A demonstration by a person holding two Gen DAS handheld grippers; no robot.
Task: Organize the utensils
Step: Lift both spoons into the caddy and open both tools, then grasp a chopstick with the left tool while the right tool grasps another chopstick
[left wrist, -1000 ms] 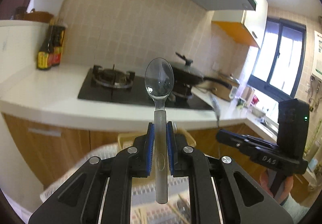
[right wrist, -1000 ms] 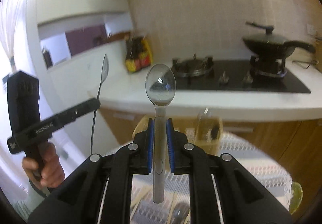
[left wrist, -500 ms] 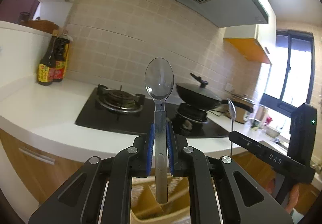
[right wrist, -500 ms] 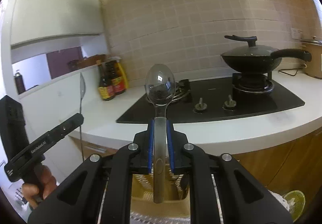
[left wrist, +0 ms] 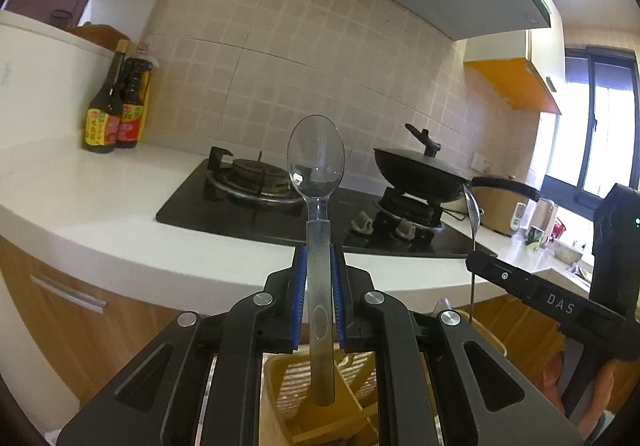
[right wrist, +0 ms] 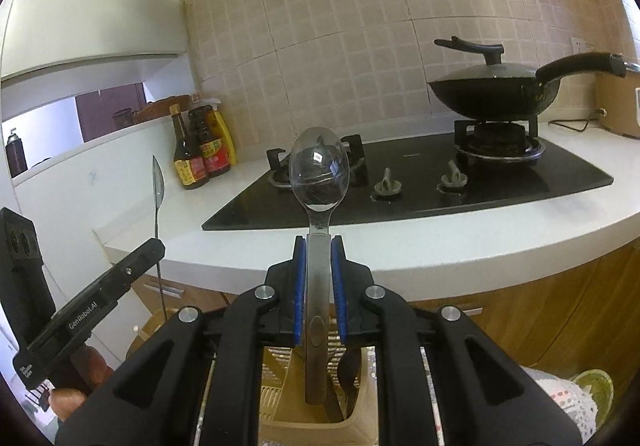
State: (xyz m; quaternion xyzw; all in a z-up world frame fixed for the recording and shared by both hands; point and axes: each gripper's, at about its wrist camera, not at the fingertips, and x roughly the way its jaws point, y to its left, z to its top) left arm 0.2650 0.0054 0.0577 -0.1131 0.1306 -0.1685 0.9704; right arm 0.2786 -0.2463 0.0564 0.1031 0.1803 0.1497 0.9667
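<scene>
My left gripper (left wrist: 319, 254) is shut on a clear plastic spoon (left wrist: 316, 161), bowl up, its handle end over the yellow slotted utensil holder (left wrist: 280, 398) below. My right gripper (right wrist: 319, 246) is shut on a metal spoon (right wrist: 319, 173), bowl up, its handle end over the same holder (right wrist: 276, 398), which holds dark utensils. The right gripper with its spoon shows at the right of the left wrist view (left wrist: 480, 258). The left gripper with its spoon shows at the left of the right wrist view (right wrist: 154, 246).
A white counter (left wrist: 100, 205) with a black gas hob (right wrist: 420, 181) stands ahead. A black lidded wok (right wrist: 492, 85) sits on the right burner. Sauce bottles (left wrist: 114, 117) stand at the back left. Wooden cabinet fronts (right wrist: 520, 306) are below the counter.
Both grippers have tilted upward and come down toward the holder, each still shut on its spoon. The counter and hob now fill the views, and the holder sits under the handle ends.
</scene>
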